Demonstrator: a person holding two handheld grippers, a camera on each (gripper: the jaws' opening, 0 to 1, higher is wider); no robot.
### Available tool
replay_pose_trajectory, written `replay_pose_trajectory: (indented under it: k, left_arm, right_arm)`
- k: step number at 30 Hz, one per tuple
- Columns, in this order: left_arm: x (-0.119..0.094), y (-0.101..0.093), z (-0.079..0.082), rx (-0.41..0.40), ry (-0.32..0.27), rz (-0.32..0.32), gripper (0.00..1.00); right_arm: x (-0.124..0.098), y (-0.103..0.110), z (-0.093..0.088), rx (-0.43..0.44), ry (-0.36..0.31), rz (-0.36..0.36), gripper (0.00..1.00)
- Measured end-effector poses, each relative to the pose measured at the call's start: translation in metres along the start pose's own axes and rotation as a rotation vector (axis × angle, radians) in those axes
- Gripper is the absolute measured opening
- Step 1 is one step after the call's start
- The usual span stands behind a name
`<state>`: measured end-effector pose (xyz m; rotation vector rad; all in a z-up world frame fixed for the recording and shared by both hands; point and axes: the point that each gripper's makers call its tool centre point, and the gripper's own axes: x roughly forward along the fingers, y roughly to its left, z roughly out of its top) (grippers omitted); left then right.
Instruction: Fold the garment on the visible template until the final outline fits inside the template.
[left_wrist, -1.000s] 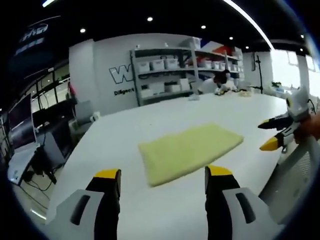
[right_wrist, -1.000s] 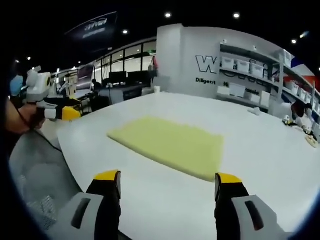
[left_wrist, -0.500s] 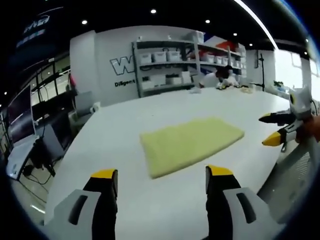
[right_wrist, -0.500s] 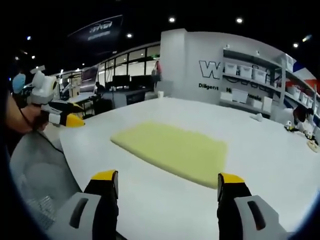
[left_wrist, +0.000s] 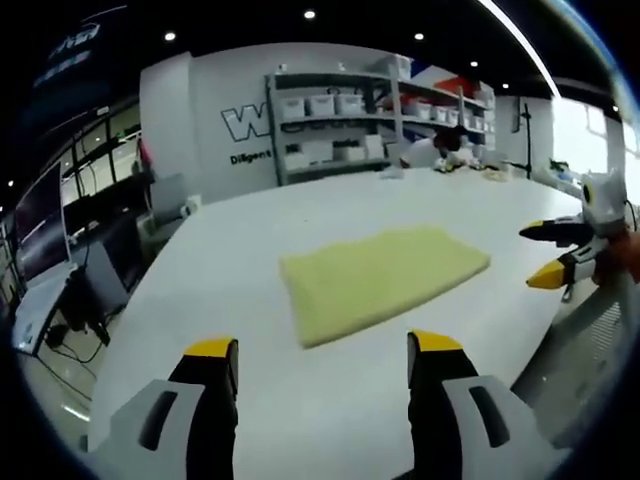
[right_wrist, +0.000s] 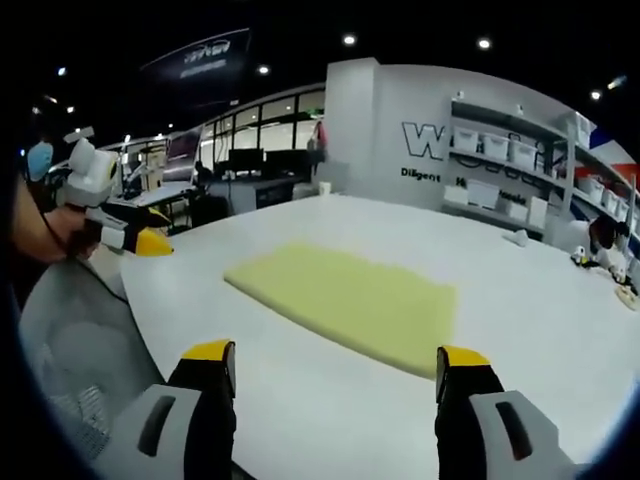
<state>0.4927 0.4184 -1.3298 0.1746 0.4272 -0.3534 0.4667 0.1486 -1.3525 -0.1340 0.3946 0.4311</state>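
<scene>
The yellow garment (left_wrist: 380, 278) lies folded flat in a rectangle on the white table (left_wrist: 250, 240), straight ahead at twelve o'clock from both my claws. My left gripper (left_wrist: 318, 352) hangs above the near edge, jaws spread wide, holding nothing. My right gripper (right_wrist: 336, 358) is likewise spread and empty. Shelving (left_wrist: 340, 135) with bins stands beyond the table against the far wall.

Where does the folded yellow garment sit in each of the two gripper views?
Left gripper view: the yellow garment lies flat on the white table, centre, just beyond the left gripper.
Right gripper view: it lies flat, centre, beyond the right gripper.
Shared landmark: the shelving rack against the lettered wall, upper centre in the left gripper view, upper right in the right.
</scene>
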Motion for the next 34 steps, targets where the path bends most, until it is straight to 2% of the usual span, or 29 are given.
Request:
replay_pose_trajectory:
  k: [34]
  left_arm:
    - [0.0021,-0.0019,-0.0087,0.05,0.042,0.004,0.62]
  right_arm:
    - [-0.0005,0.0016,-0.0001,0.028,-0.009,0.011,0.76]
